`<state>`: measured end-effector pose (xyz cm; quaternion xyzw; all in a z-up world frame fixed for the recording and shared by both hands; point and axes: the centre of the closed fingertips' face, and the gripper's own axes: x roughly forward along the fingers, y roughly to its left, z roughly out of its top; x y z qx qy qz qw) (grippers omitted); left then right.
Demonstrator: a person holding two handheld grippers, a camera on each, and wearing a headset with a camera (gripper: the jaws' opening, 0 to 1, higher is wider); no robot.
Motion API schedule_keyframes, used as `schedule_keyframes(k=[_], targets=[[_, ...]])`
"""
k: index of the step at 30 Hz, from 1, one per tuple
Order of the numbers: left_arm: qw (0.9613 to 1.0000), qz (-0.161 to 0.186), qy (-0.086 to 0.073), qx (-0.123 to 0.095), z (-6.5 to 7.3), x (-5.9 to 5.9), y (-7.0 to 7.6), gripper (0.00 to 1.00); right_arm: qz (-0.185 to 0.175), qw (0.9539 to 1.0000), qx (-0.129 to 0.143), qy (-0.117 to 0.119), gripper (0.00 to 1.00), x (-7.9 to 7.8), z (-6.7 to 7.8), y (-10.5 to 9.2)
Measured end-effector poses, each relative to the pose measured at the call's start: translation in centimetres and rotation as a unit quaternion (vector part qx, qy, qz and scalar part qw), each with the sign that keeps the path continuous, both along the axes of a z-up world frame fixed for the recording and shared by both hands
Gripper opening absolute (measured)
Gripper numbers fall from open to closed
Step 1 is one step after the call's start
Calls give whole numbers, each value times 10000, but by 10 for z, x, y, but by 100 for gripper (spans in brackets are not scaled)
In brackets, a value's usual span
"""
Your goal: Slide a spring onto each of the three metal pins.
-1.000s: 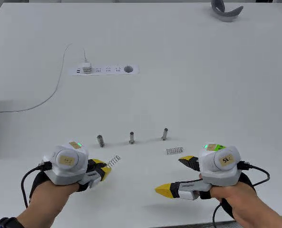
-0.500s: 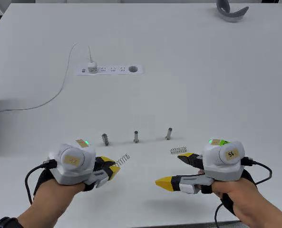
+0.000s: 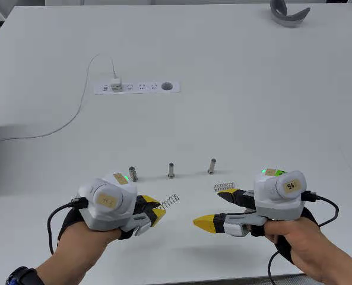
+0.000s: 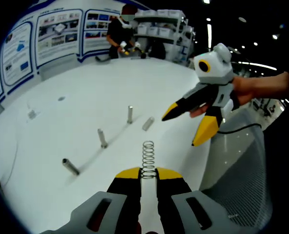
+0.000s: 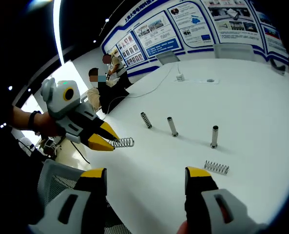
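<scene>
Three metal pins stand in a row on the white table: the left pin [image 3: 133, 174] wears a spring, the middle pin [image 3: 171, 170] and right pin [image 3: 212, 165] are bare. My left gripper [image 3: 155, 214] is shut on a spring [image 3: 170, 200] [image 4: 148, 156] that sticks out forward from its tips, just short of the middle pin [image 4: 102, 138]. A loose spring [image 3: 224, 186] [image 5: 216, 167] lies on the table below the right pin [image 5: 214, 136]. My right gripper [image 3: 214, 209] [image 5: 146, 173] is open, empty, beside that loose spring.
A white power strip [image 3: 137, 87] with a plugged charger and a cable trailing left lies farther back. A grey curved object [image 3: 288, 13] rests at the far right corner. The table's near edge runs just below my hands. People sit in the background [image 5: 105, 73].
My left gripper has moved right and slightly forward with the spring, nearer the middle pin. The right gripper stays open in nearly the same spot. The head camera shifted a little.
</scene>
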<state>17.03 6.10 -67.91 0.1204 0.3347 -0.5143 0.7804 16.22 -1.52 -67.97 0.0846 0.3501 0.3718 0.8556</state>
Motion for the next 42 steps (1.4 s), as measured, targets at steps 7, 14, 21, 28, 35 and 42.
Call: schedule_keyframes(k=[7, 14, 21, 28, 35, 42], targets=[[9997, -226, 3, -62, 3, -14, -16, 11, 71, 9996, 231, 117, 60, -3, 2, 6], [9991, -406, -36, -74, 5, -22, -25, 11, 149, 9986, 466, 182, 52, -7, 6, 14], [9987, -503, -61, -98, 7, -26, -30, 11, 84, 9970, 725, 265, 42, -7, 10, 20], [9984, -549, -83, -136, 11, -29, -35, 11, 14, 9950, 911, 415, 36, -6, 8, 22], [9975, -675, -125, -149, 11, -34, -40, 11, 2, 9901, 1248, 647, 28, -10, 9, 30], [9973, -721, -102, -107, 8, -35, -39, 10, 30, 9883, 1323, 758, 24, -14, 9, 31]])
